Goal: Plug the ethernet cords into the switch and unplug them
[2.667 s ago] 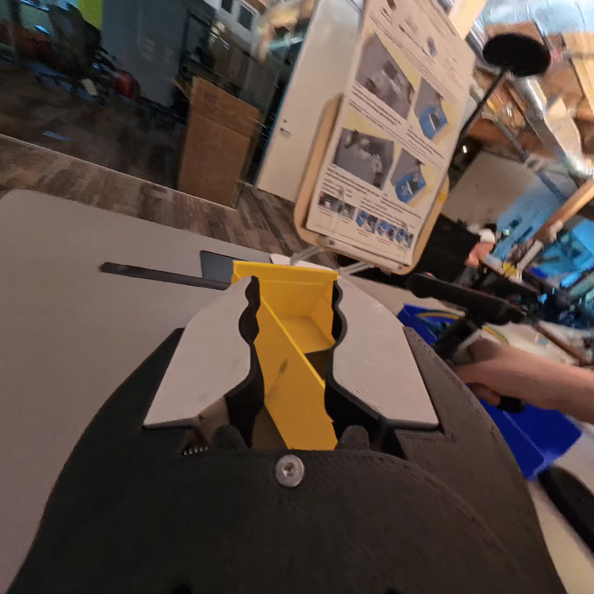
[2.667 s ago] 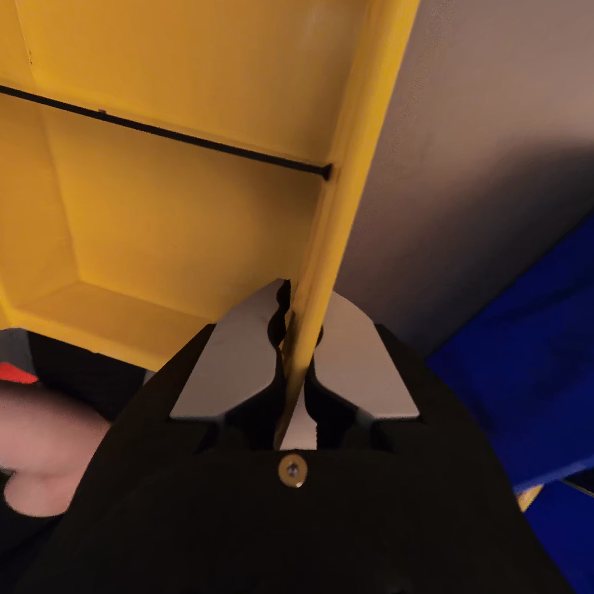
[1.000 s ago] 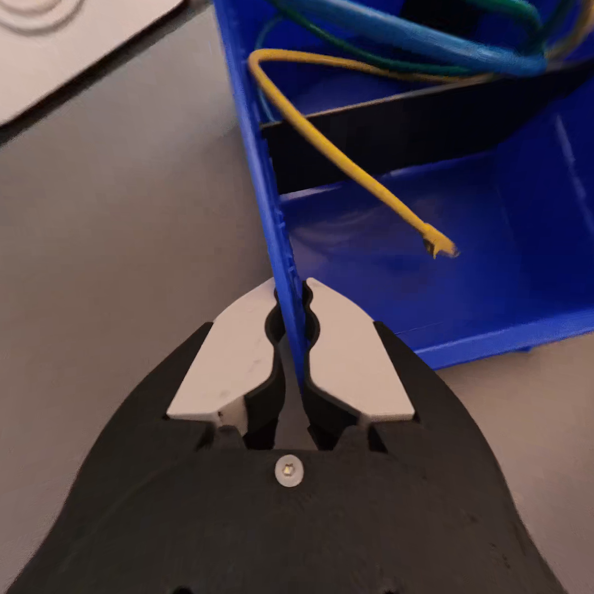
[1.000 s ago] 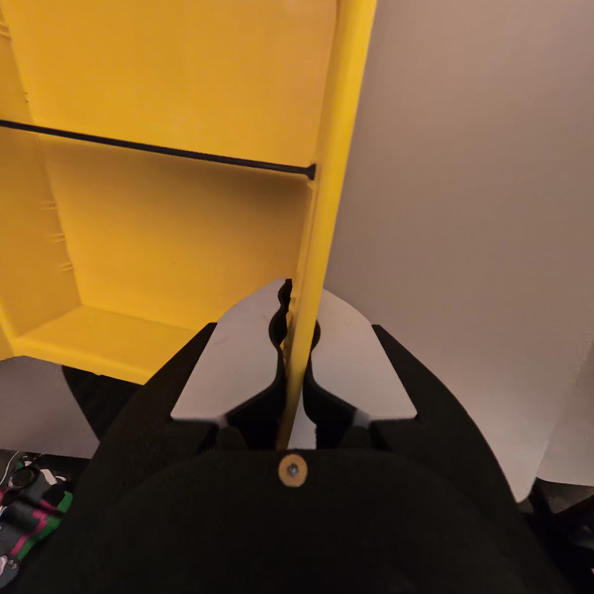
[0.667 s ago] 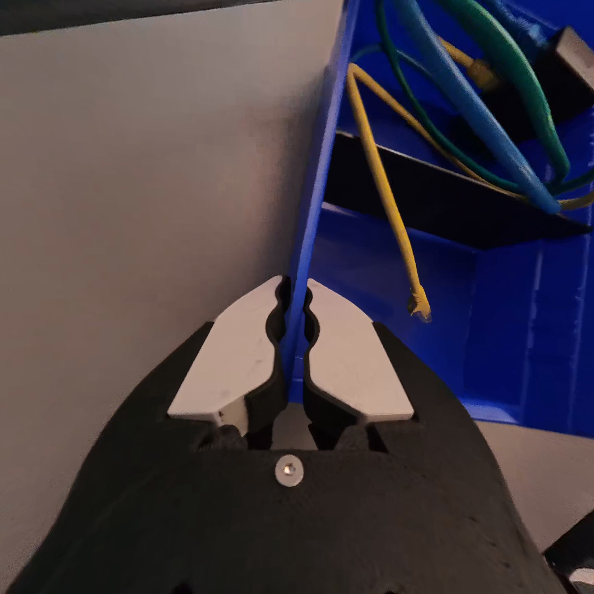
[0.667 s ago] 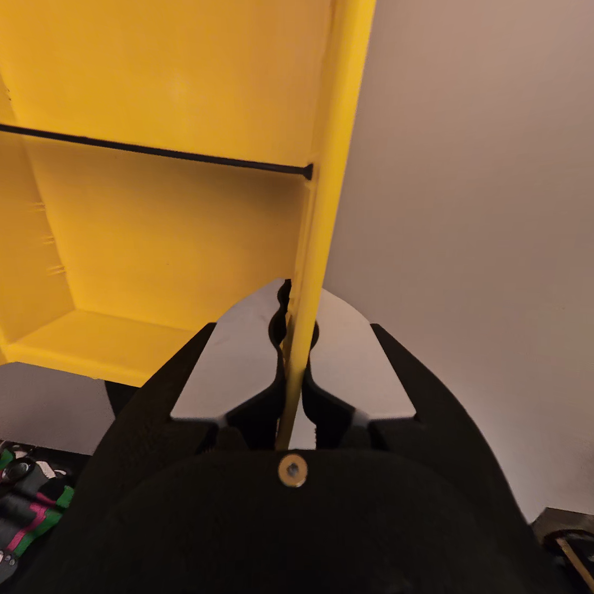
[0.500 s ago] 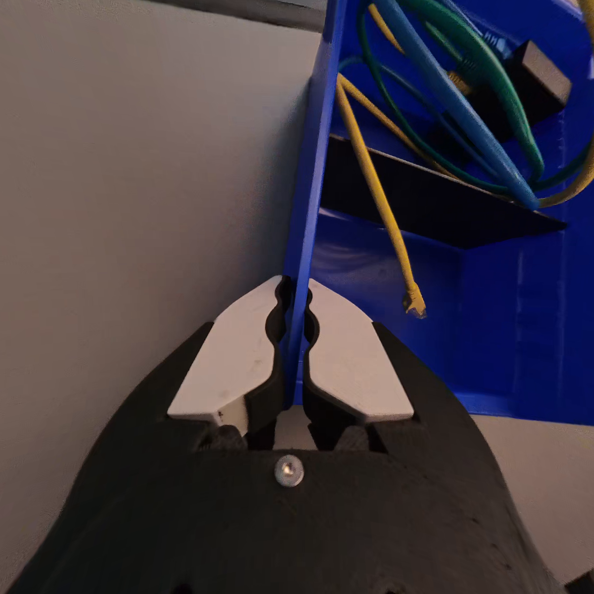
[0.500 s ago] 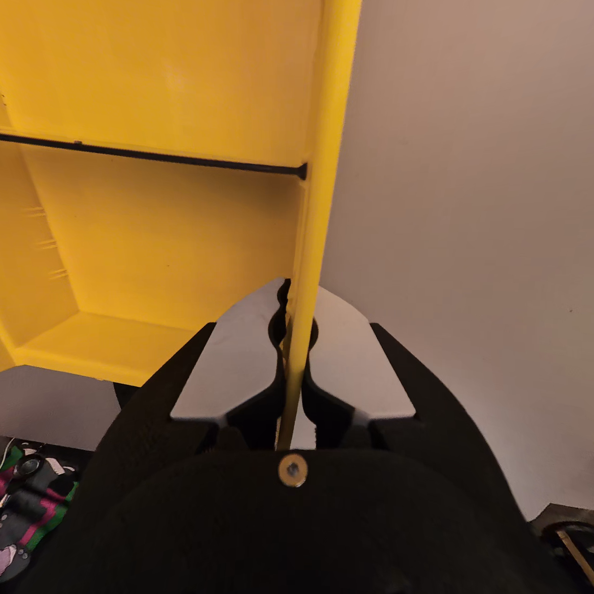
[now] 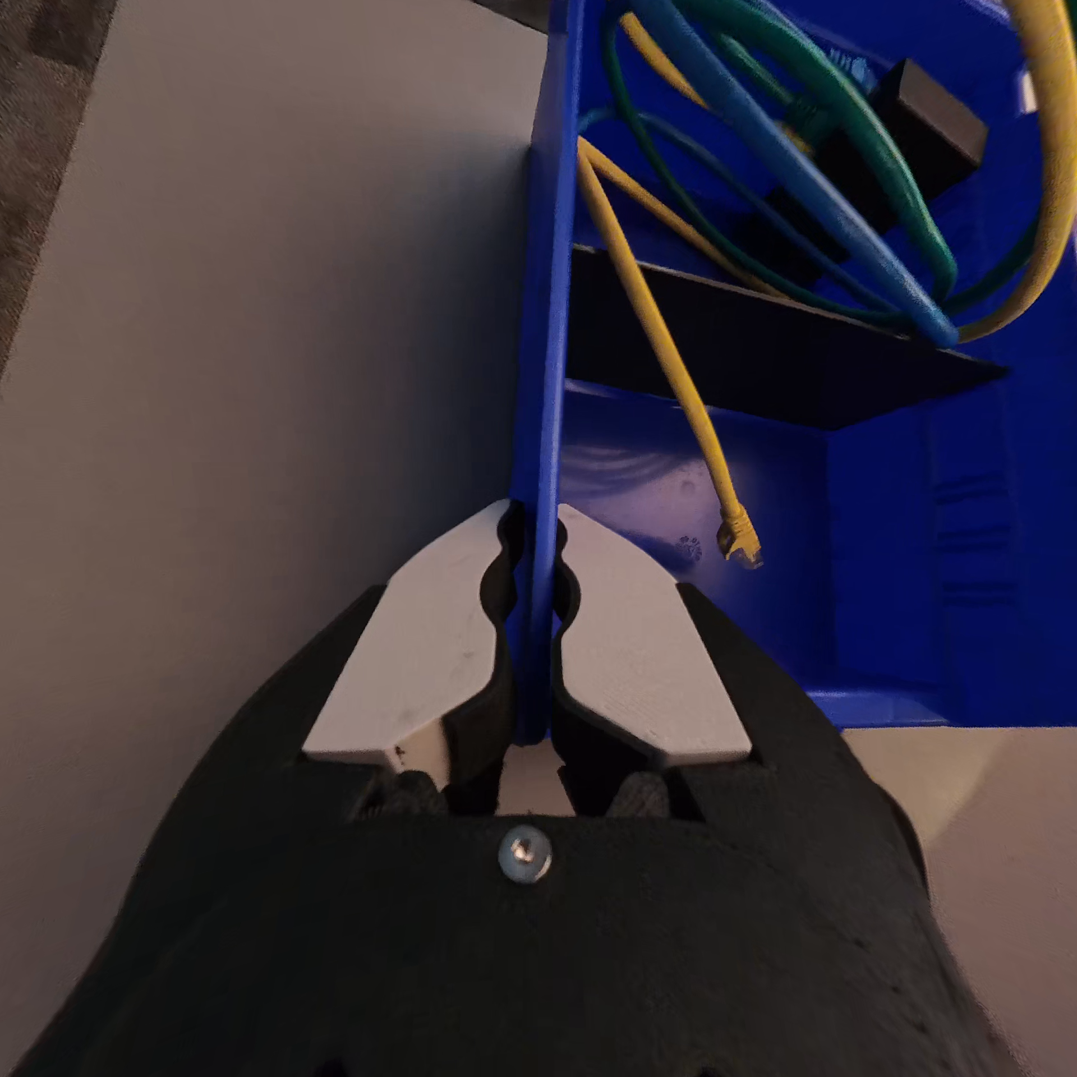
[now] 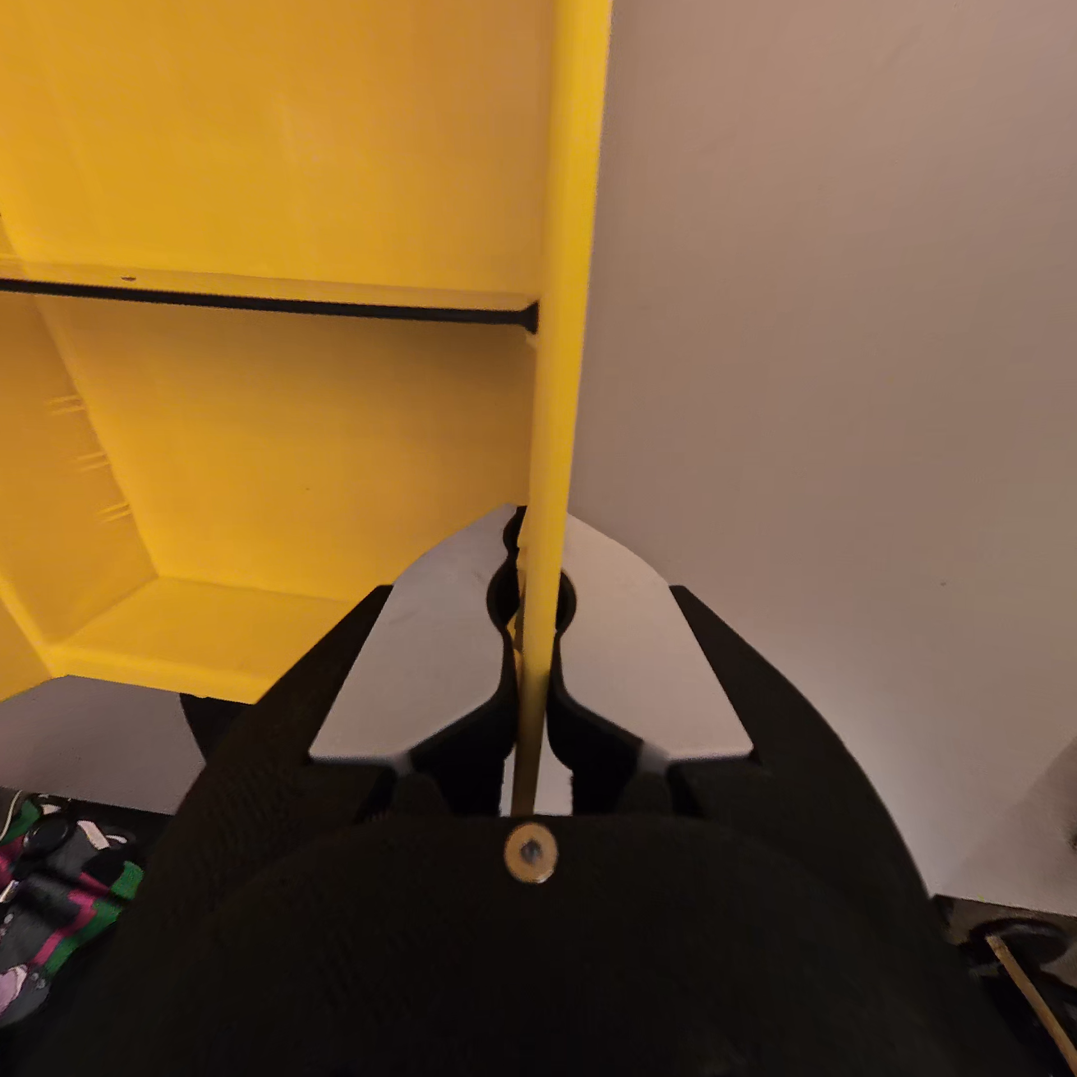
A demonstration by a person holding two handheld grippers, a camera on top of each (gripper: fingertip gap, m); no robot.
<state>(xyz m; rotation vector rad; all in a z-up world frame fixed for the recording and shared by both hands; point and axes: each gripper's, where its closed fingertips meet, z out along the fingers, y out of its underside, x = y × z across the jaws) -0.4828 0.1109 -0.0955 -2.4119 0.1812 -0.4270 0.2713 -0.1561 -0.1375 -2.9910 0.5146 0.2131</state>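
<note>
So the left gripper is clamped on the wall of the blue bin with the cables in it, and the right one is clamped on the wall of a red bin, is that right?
Not quite. The right gripper is clamped on the wall of a yellow bin, not a red one, as the right wrist view shows. The rest holds: the left gripper is clamped on the wall of the blue bin with the cables in it.

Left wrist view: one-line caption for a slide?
Left gripper shut on blue bin wall; yellow cord end hangs loose inside.
</note>
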